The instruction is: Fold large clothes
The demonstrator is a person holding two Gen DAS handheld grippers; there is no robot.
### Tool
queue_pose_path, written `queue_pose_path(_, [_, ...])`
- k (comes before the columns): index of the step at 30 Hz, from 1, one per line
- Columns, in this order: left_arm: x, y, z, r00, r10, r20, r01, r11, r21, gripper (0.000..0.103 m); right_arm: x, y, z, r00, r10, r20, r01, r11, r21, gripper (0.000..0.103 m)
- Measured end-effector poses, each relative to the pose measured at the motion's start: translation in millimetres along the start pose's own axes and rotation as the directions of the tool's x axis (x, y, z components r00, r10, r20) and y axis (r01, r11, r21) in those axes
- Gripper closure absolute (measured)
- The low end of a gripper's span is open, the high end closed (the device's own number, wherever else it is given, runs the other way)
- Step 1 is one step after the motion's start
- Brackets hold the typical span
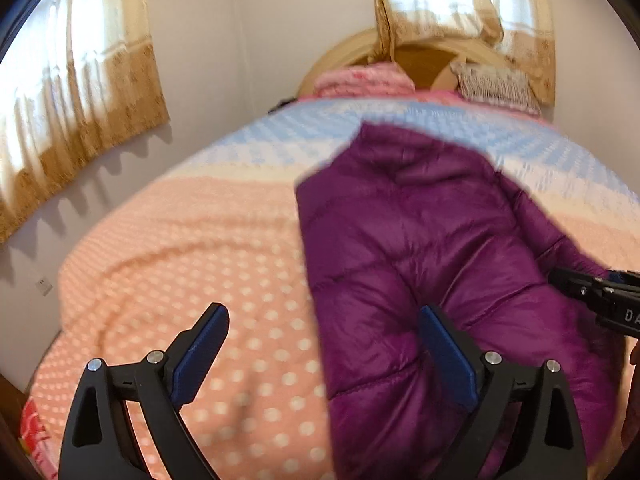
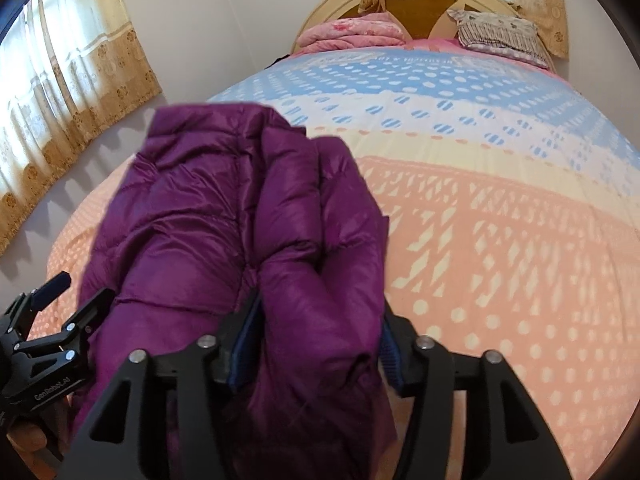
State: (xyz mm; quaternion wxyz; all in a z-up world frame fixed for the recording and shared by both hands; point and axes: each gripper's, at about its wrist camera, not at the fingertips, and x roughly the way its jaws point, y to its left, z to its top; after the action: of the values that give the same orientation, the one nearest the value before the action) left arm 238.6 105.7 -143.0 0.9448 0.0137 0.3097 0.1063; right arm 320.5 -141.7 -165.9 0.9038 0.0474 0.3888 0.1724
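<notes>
Dotted bedspread under puffy purple jacket; left claw wide, right claw pinching jacket.

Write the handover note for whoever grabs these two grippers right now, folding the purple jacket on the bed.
Left gripper: open, empty, its right finger against the purple puffer jacket at its near left edge.
Right gripper: closed around a bunched fold of the jacket's near right end.
The jacket lies lengthwise on the dotted bedspread, already partly folded in on itself, still lumpy.
Pillows sit by the headboard, out of the way.
Left to do: probably grip the left side too, fold the jacket over, flatten it.
</notes>
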Motion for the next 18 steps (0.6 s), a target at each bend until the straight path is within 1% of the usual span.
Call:
queue_pose_path(2, [-25.9,5.7,5.7,0.999,-0.008,0.04,0.008,1.0,-0.011,0.007,-24.9,4.5,-0.4,0.999,-0.016,0.045,0.017,1.0,-0.009,0.03])
queue_pose_path(4, [-53.6,11.0,9.7,0.997,0.006,0.079,-0.006,1.0,-0.011,0.007,-53.3,10.9,-3.1,0.996,-0.026,0.091,0.028,0.999,-0.021,0.029])
queue_pose_path(6, [-80.6,16.8,12.2,0.995,0.024,0.093,-0.023,1.0,-0.016,0.007,-81.6,18.2,-8.6,0.992,-0.033,0.124,0.038,0.999,-0.034,0.029])
queue_pose_path(8, [-117.6,26.4,11.7,0.99,0.006,0.139,0.0,0.999,-0.044,0.007,-109.1,24.0,-16.1,0.986,-0.047,0.159,0.054,0.998,-0.043,0.029])
queue_pose_path(12, [-176.6,40.8,0.7,0.977,0.019,0.213,-0.006,0.998,-0.061,0.007,-168.3,38.0,-35.1,0.97,-0.062,0.237,0.078,0.995,-0.059,0.027])
queue_pose_path(14, [-195.2,48.0,-3.4,0.971,0.024,0.238,-0.004,0.997,-0.082,0.007,-191.2,41.4,-39.5,0.96,-0.066,0.273,0.085,0.995,-0.059,0.023])
queue_pose_path(16, [-210.7,55.4,-6.7,0.967,0.035,0.251,-0.011,0.995,-0.096,0.007,-210.5,44.9,-44.7,0.948,-0.08,0.307,0.104,0.993,-0.061,0.022])
queue_pose_path(18, [-218.9,59.6,-7.6,0.966,0.043,0.253,-0.016,0.994,-0.107,0.007,-219.5,48.3,-46.2,0.944,-0.088,0.319,0.115,0.991,-0.067,0.022])
